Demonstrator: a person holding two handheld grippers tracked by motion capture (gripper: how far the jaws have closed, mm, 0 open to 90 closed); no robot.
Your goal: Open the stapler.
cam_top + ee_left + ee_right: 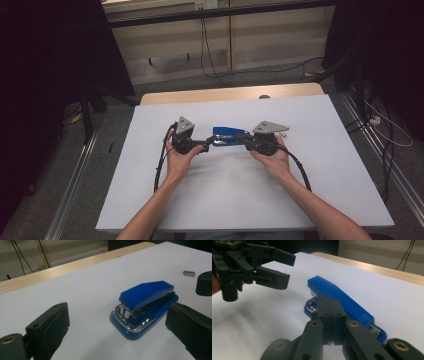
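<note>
Item: blue stapler point(227, 136), mid-tabletop point(150, 200), between two grippers.

Left gripper point(204, 145): jaws spread, level with the stapler's nose, apart from it. Stapler: likely rigid, moderately heavy, smooth painted shell, sprung top; best held across the sides near the base. Right gripper point(329, 315): jaws pressed together, empty, beside the stapler's rear.

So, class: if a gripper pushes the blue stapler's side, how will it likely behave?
The blue stapler looks rigid with a flat base, so it would probably slide on the smooth white table rather than roll. Its glossy casing may slip between the jaws.
</note>
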